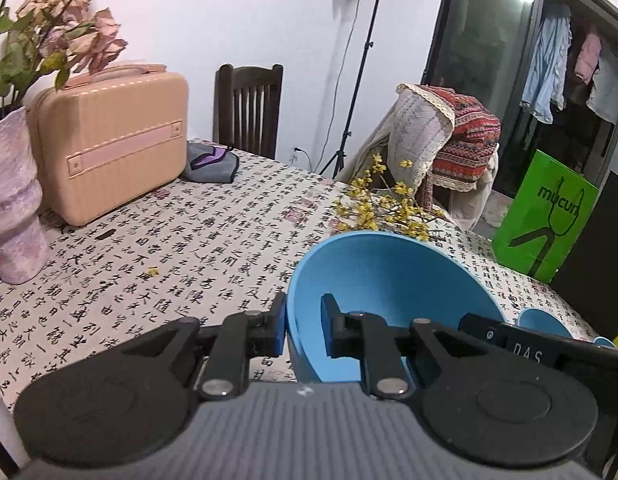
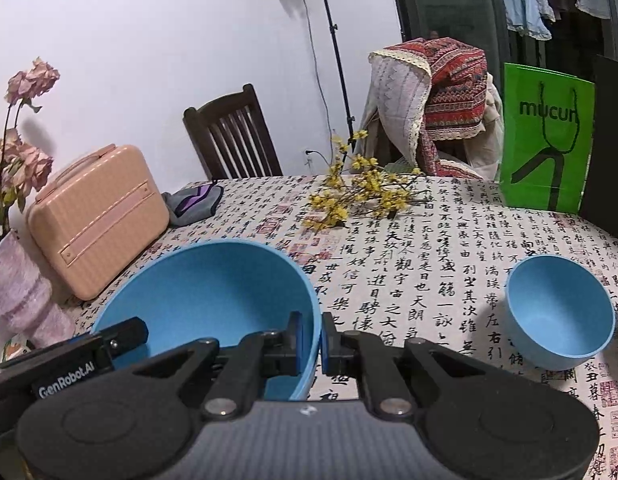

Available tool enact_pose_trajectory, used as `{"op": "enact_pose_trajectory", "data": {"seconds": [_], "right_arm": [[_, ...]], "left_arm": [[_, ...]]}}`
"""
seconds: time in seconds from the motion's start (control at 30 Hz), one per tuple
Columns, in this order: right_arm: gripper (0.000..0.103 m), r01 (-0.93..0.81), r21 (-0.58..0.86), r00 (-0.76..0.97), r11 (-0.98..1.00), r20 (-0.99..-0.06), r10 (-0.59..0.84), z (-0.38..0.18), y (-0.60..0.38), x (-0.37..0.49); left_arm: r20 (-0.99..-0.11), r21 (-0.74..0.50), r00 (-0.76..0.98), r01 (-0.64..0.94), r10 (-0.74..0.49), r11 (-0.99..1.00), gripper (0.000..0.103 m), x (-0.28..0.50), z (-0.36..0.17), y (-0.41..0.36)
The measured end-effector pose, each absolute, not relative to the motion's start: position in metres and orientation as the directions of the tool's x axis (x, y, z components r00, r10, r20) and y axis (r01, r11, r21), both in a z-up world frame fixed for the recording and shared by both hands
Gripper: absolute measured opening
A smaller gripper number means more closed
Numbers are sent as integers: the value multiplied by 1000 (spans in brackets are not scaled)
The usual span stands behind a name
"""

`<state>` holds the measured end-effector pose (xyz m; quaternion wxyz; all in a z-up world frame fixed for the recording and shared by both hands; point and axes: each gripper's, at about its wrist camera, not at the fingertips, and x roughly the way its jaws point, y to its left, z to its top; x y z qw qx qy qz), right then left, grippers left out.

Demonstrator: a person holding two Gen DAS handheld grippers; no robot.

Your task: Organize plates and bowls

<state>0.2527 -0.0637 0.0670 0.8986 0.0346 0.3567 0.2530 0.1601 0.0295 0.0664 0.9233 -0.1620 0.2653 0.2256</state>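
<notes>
A large blue bowl (image 1: 389,280) is held between both grippers above the calligraphy tablecloth. My left gripper (image 1: 305,326) straddles the bowl's left rim, one finger outside and one inside, with a small gap still visible at the wall. My right gripper (image 2: 313,340) is shut on the bowl's right rim (image 2: 309,300); the bowl also shows in the right wrist view (image 2: 213,292). A smaller blue bowl (image 2: 557,312) stands on the table to the right; it also shows in the left wrist view (image 1: 545,322). The other gripper's body shows in each view.
A peach case (image 1: 109,140), a grey pouch (image 1: 213,162) and a lilac vase of dried roses (image 1: 13,200) stand at the left. Yellow flower sprigs (image 2: 361,196) lie at the far middle. A green paper bag (image 2: 545,136) stands at the right. Chairs sit behind the table.
</notes>
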Motion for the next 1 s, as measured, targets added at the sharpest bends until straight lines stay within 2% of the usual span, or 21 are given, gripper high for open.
{"op": "enact_pose_trajectory", "data": {"seconds": [1.0], "right_arm": [[9,-528,265,524,807,-646,555,45,5,226]], "left_arm": [[-588,-190,694,-618,415,763,17,110,45,85]]}}
